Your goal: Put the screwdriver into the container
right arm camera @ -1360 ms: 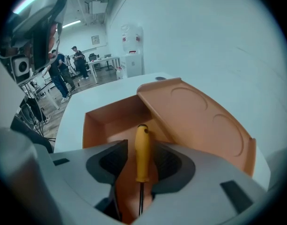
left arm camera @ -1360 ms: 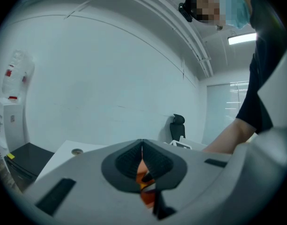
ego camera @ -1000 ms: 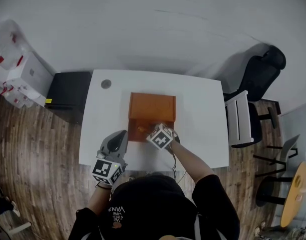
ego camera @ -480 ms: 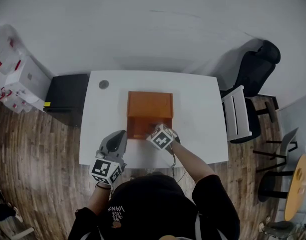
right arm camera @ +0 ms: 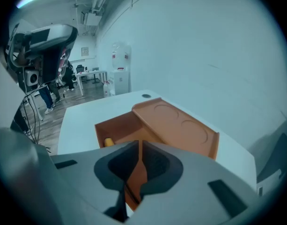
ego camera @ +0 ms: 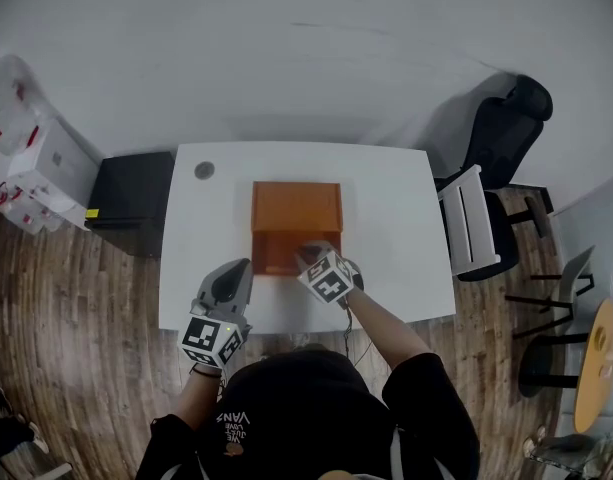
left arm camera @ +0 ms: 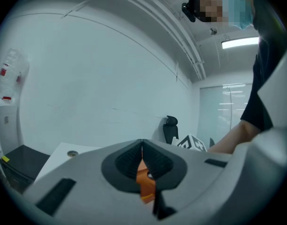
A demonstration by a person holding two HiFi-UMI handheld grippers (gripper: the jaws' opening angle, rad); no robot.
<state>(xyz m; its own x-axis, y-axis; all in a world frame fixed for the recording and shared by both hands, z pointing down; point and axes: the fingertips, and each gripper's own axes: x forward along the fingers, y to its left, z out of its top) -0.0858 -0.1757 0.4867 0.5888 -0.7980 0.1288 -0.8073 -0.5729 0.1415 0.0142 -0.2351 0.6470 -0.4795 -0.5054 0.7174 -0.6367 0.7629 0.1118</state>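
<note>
**Surface and room.** White rectangular surface point(ego camera: 386, 268) at frame centre in the head view, with a small round grey fitting point(ego camera: 204, 170) near its upper-left corner. Wood-plank floor point(ego camera: 76, 308) all round. Black low cabinet point(ego camera: 131, 200) against the surface's left edge, and white boxes point(ego camera: 31, 153) at far left. Black office chair point(ego camera: 501, 133) at upper right, a white chair point(ego camera: 466, 233) below it, and a round yellow table point(ego camera: 596, 363) cut by the right edge. Pale wall across the top.

**Hidden or unclear.**
- The person's dark-clothed torso point(ego camera: 316, 413) fills the bottom centre and covers the surface's near edge.
- The right tongs point(ego camera: 308, 255) point(right arm camera: 140, 146) overlap the container's near side in the head view, so its contents cannot be read there.
- In the left gripper view an orange patch shows through the opening under the pads; its shape is unclear.

**Container and contents.**
- Orange container point(ego camera: 296, 208) point(right arm camera: 176, 125) at mid-surface. The far half is a flat top with two round recesses, the near half an open compartment.
- Screwdriver point(right arm camera: 108, 142): only a yellow end shows, lying inside the open compartment at its left corner in the right gripper view. The rest is out of sight.

**Tongs.**
- Left tongs point(ego camera: 236, 273) point(left arm camera: 142, 146): clenched, pads meeting, grasping nothing, low left of the container.
- Right tongs: closing, a thin slit left, nothing between the pads, over the container's near edge.
</note>
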